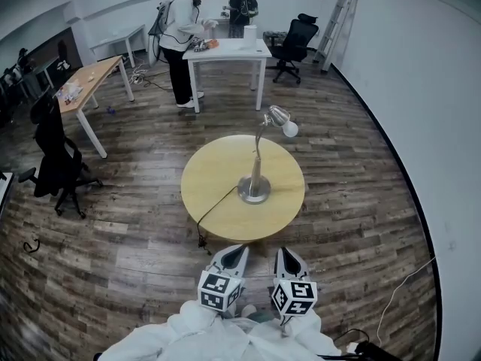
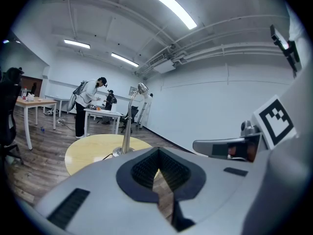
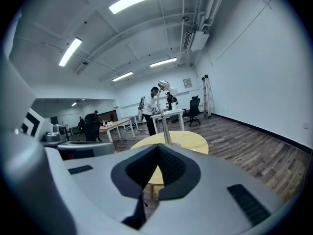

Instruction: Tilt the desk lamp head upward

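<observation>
A silver desk lamp (image 1: 255, 188) stands on a round yellow table (image 1: 214, 179). Its thin stem rises to a head (image 1: 279, 116) that tips down to the right, with a white bulb showing. Both grippers hang near my body, short of the table's near edge and apart from the lamp. My left gripper (image 1: 238, 250) and my right gripper (image 1: 286, 253) are shut with nothing between the jaws. In the left gripper view the lamp (image 2: 128, 131) stands beyond the shut gripper (image 2: 157, 153). The right gripper view shows the lamp head (image 3: 163, 85) above its own shut gripper (image 3: 157, 149).
The lamp's black cord (image 1: 208, 218) runs off the table's near left edge to the wooden floor. Two people stand at a white table (image 1: 228, 50) at the back. Office chairs (image 1: 56, 164), a wooden desk (image 1: 92, 78) and a ladder (image 1: 336, 21) stand around the room.
</observation>
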Demonstrator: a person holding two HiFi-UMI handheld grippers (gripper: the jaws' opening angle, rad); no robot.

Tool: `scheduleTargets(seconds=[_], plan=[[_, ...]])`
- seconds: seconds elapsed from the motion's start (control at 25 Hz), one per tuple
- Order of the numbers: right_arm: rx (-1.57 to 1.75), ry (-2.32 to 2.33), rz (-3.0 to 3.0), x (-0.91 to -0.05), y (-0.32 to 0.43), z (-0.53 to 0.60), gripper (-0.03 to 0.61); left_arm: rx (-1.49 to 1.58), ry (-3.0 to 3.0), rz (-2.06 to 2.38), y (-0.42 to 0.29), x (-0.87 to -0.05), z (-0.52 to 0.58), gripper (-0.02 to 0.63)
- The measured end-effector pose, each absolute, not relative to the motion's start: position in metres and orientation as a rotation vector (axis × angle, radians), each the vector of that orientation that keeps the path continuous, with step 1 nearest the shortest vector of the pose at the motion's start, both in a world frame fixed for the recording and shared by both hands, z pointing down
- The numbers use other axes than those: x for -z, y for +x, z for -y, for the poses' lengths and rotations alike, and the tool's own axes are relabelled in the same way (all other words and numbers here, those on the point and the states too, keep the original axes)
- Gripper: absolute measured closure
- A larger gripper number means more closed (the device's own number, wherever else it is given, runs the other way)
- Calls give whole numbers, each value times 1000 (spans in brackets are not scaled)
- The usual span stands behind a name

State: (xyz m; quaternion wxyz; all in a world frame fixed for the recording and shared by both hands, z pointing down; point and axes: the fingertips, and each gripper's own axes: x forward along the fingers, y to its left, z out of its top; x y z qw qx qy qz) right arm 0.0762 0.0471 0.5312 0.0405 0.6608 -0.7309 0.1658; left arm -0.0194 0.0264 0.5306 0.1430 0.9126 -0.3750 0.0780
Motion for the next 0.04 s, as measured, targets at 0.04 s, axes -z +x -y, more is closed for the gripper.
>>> scheduleTargets(seconds=[0.04], plan=[[-509, 2024, 2239, -531, 75, -47, 566, -224, 2630, 1083, -21, -531, -26, 612]])
